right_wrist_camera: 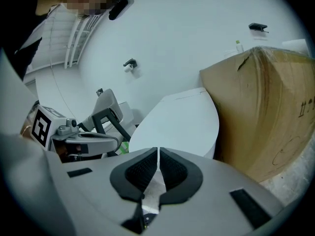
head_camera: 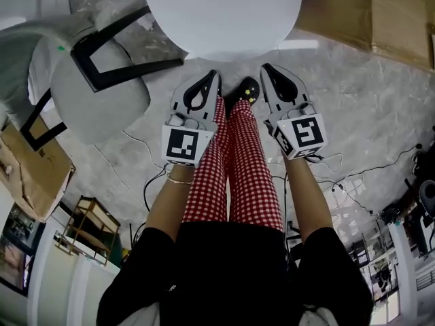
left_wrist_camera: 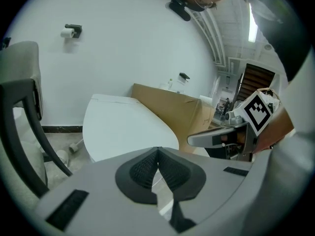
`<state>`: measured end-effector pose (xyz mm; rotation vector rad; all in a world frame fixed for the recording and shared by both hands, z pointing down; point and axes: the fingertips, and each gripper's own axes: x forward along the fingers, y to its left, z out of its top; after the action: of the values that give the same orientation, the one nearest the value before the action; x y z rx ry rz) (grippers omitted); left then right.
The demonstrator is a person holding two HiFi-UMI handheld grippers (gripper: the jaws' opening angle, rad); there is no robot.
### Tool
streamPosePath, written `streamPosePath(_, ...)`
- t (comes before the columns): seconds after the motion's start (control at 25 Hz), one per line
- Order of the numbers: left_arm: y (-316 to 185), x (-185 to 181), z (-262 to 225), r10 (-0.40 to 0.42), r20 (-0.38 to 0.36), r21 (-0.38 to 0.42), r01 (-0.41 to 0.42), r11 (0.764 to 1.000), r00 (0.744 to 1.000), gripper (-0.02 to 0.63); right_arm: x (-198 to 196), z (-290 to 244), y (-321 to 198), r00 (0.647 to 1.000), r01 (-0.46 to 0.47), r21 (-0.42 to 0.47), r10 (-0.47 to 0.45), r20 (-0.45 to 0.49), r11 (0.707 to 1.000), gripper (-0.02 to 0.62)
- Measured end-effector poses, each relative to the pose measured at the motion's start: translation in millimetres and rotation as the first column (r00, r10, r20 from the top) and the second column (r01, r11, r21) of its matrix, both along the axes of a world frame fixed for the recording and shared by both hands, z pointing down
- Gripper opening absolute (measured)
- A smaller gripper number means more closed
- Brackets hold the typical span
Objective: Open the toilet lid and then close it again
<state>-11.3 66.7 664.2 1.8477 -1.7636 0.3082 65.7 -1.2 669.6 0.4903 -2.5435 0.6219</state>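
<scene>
Left gripper (head_camera: 213,75), right gripper (head_camera: 266,68): fingers clenched, empty | toilet lid (head_camera: 221,12) down ahead | chair (head_camera: 102,90) left, cardboard box (head_camera: 384,12) right

The toilet lid (head_camera: 221,12) runs off the top edge of the head view, and the rest of the toilet beneath it is hidden. In the left gripper view the lid's near edge is lost behind the left gripper (left_wrist_camera: 158,150), and the chair (left_wrist_camera: 22,77) is cut by the left edge. The small things (left_wrist_camera: 171,85) above the cardboard box (left_wrist_camera: 172,112) are too small to tell.
</scene>
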Motion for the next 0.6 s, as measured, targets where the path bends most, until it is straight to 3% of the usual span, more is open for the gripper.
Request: streamPosePath(0.6, -1, 2, 42, 0.034, -0.015, -0.030, -0.035, 0.999, 0.999, 0.005, 5, 41, -7, 0.999, -0.045, -0.012, 0.045, -0.030, 0.999, 0.023)
